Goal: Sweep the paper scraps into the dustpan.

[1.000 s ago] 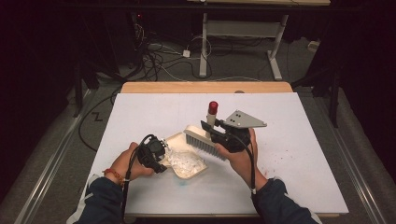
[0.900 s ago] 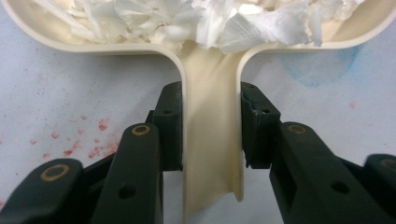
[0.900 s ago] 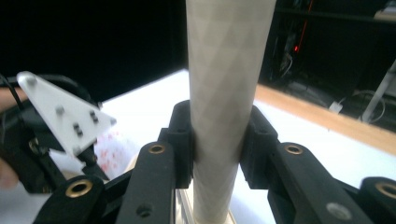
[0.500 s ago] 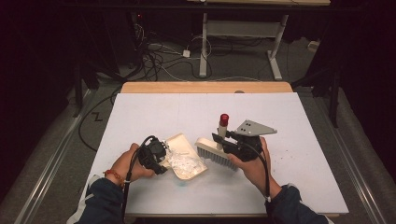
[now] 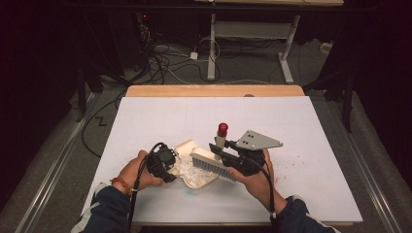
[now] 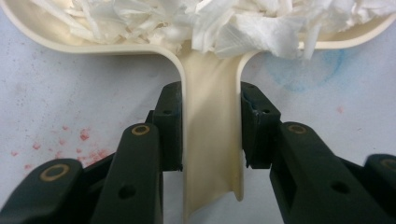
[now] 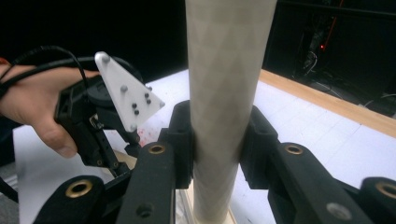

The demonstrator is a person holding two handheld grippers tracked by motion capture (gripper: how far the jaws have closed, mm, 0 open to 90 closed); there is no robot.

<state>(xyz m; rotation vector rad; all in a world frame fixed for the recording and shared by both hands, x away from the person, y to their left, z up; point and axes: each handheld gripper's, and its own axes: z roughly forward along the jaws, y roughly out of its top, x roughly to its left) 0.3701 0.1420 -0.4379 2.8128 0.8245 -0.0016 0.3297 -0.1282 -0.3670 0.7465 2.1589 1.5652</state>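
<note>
A cream dustpan (image 5: 186, 145) heaped with white paper shreds (image 5: 188, 170) lies on the white table, near the front edge. My left gripper (image 5: 170, 165) is shut on the dustpan's handle (image 6: 210, 140), which runs between its pads; the shreds (image 6: 224, 18) pile just beyond. My right gripper (image 5: 222, 148) is shut on the pale handle (image 7: 226, 93) of a brush (image 5: 212, 164). The handle stands upright with a red tip (image 5: 222, 128), and the bristle head sits over the pan's right side. In the right gripper view the left gripper (image 7: 95, 123) and its hand show close by.
The white table top (image 5: 311, 126) stretches wide behind and to the right, with a wooden strip (image 5: 214, 91) along its far edge. Red specks (image 6: 70, 135) and a faint blue stain (image 6: 303, 70) mark the surface near the pan. Cables and desk legs lie on the floor beyond.
My right gripper has carried the brush a little toward the near edge and to the right, down over the dustpan. The left gripper and dustpan have stayed put.
</note>
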